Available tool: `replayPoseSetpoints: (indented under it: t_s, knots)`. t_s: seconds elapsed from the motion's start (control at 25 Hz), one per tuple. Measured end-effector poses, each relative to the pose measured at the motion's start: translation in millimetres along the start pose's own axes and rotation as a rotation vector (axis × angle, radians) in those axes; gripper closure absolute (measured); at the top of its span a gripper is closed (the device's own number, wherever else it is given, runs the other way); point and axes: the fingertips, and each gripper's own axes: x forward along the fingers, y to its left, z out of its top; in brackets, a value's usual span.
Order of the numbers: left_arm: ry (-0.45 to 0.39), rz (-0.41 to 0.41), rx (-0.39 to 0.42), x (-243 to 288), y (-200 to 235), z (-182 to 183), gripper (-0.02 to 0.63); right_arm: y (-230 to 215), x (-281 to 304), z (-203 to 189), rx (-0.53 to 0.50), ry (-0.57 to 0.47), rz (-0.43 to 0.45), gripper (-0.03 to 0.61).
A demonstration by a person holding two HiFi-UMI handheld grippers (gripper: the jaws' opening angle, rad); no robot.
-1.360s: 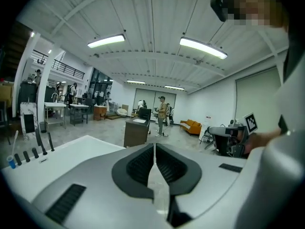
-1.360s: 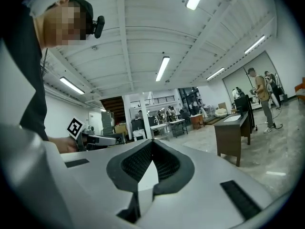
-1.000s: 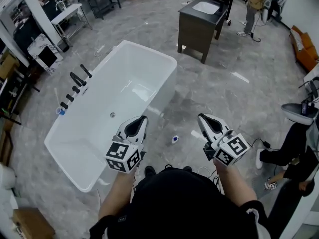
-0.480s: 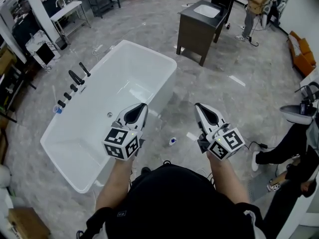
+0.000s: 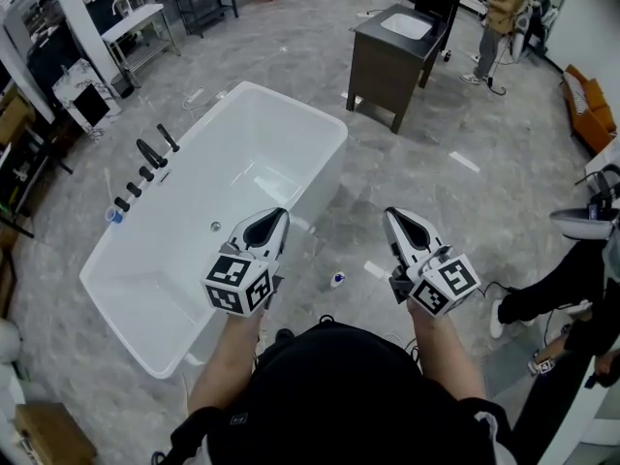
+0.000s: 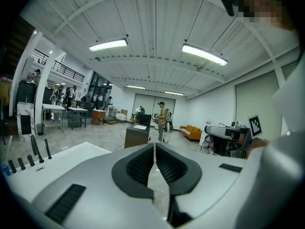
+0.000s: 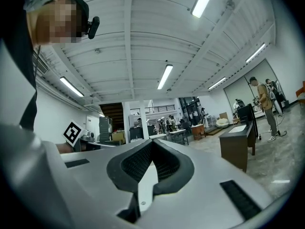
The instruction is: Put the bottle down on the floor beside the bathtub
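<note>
- Left gripper [image 5: 275,218] held up over the near edge of the bathtub [image 5: 291,102], jaws pressed together with nothing between them;
- Right gripper [image 5: 393,217] raised beside it, jaws likewise closed and empty;
- Bottle [image 5: 337,279] on the floor just beside the bathtub, between the two grippers

A dark vanity cabinet [image 5: 383,66] with a white basin [image 5: 406,25] in its top stands across the room, a person in a tan top [image 5: 504,8] standing just beyond it. An orange sofa [image 5: 592,107] sits at the right edge, and a cardboard box [image 5: 53,436] at the lower left
</note>
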Motion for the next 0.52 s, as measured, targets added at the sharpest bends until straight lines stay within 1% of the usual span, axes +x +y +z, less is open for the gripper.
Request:
replayPoseSetpoints:
  t_s: [0.2,0.52]
  knots:
    - [-0.001,-0.004,0.002,2,-3,1,0.586,2,-1,0,0.002,0.001,0.007,0.551]
    - [0.012,-0.026,-0.011,3,-14,-8,0.586,8,-7,-3,0.003,0.005,0.018,0.551]
